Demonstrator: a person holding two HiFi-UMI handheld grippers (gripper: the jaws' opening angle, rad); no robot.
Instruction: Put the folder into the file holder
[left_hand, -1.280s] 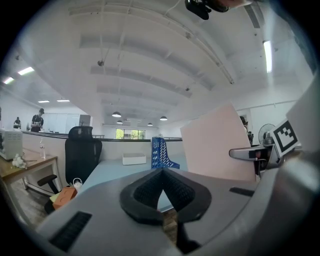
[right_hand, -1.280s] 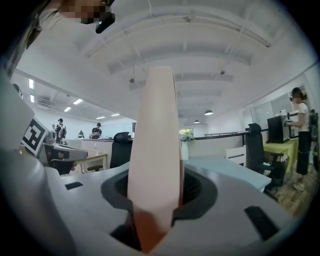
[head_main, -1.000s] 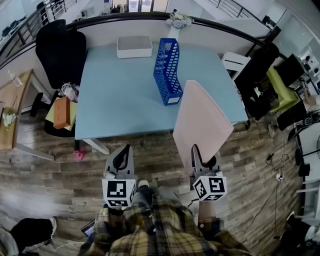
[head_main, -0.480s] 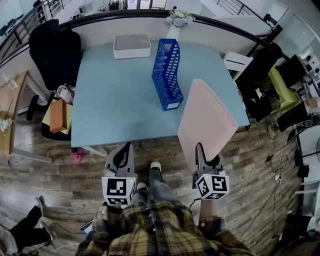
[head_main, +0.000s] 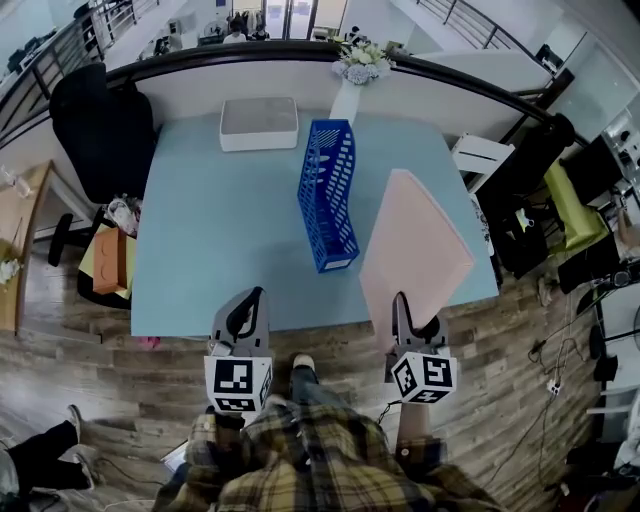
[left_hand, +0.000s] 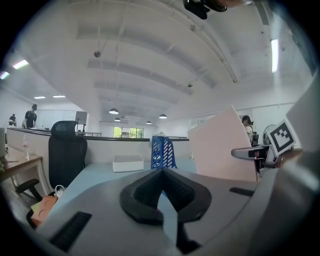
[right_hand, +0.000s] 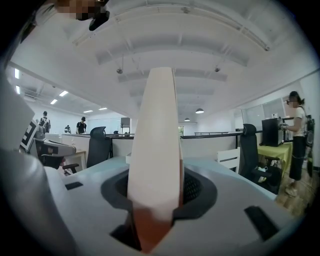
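A pale pink folder (head_main: 412, 250) stands up out of my right gripper (head_main: 412, 318), which is shut on its lower edge; it fills the middle of the right gripper view as the folder (right_hand: 157, 150) seen edge-on. The blue mesh file holder (head_main: 328, 195) stands upright on the light blue table (head_main: 210, 230), left of and beyond the folder, and shows in the left gripper view as the file holder (left_hand: 162, 152). My left gripper (head_main: 243, 318) is shut with nothing in it, held near the table's front edge, its jaws meeting in the left gripper (left_hand: 161, 192).
A white box (head_main: 259, 123) lies at the table's back left. A white vase of flowers (head_main: 352, 80) stands behind the file holder. A black office chair (head_main: 100, 130) is at the table's left, an orange bag (head_main: 105, 260) below it, more chairs (head_main: 560, 190) at the right.
The table, file holder and box have come nearer in the head view as I stepped forward. The folder now overlaps the table's right front part. Both grippers keep their state.
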